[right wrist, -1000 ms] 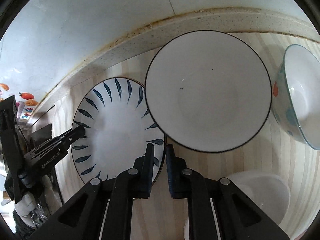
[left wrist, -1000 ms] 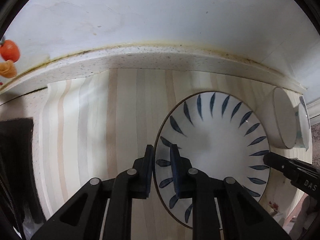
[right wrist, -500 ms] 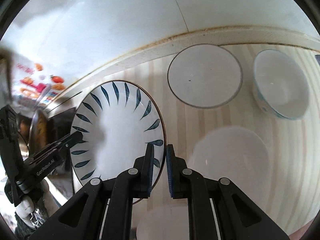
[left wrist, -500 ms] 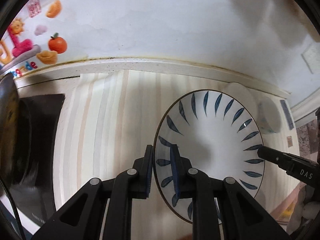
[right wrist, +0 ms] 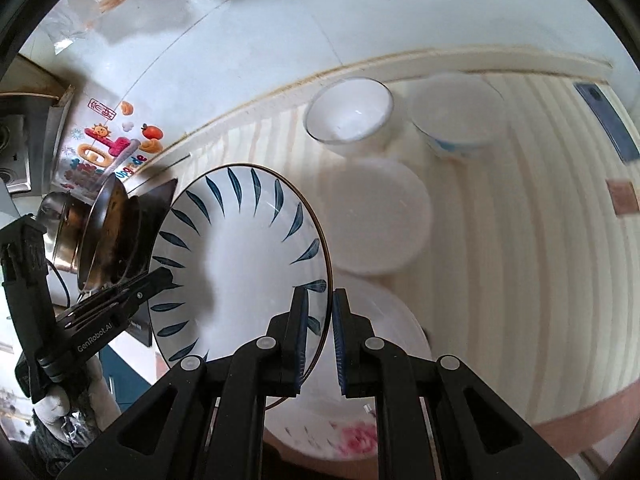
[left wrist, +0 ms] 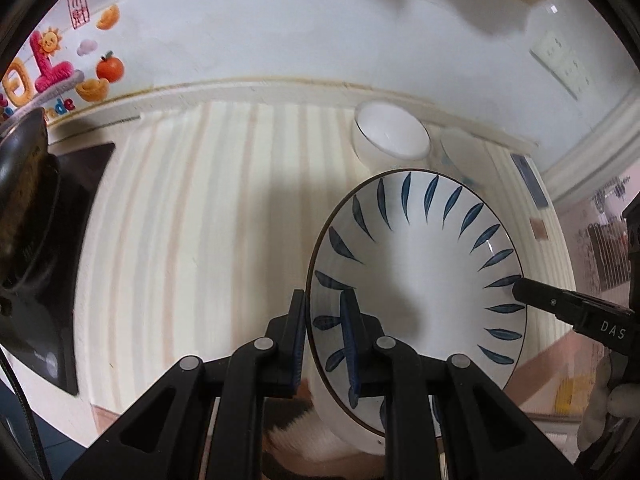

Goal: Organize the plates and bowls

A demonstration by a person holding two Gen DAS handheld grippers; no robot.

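Observation:
A white plate with blue leaf marks [left wrist: 420, 276] [right wrist: 240, 264] hangs in the air above the striped counter, held by both grippers. My left gripper [left wrist: 323, 340] is shut on its left rim. My right gripper [right wrist: 319, 332] is shut on the opposite rim; its tip shows in the left wrist view at the plate's right edge. On the counter below stand a white bowl [right wrist: 349, 114] [left wrist: 390, 134], a bowl with blue marks [right wrist: 458, 120], a plain white plate [right wrist: 380, 220] and a plate with a pink pattern [right wrist: 360, 416], partly hidden by my fingers.
A dark stove with a metal pan [right wrist: 94, 236] [left wrist: 28, 216] sits at the counter's left end. The white wall behind carries bright stickers [left wrist: 60, 68]. The counter's front edge [right wrist: 592, 408] runs at lower right. A gloved hand [right wrist: 56, 404] holds the left gripper.
Both grippers have lifted the blue-leaf plate up and back from the wall. The bowls and white plates now look smaller and farther below; the stove and stickers have come into view.

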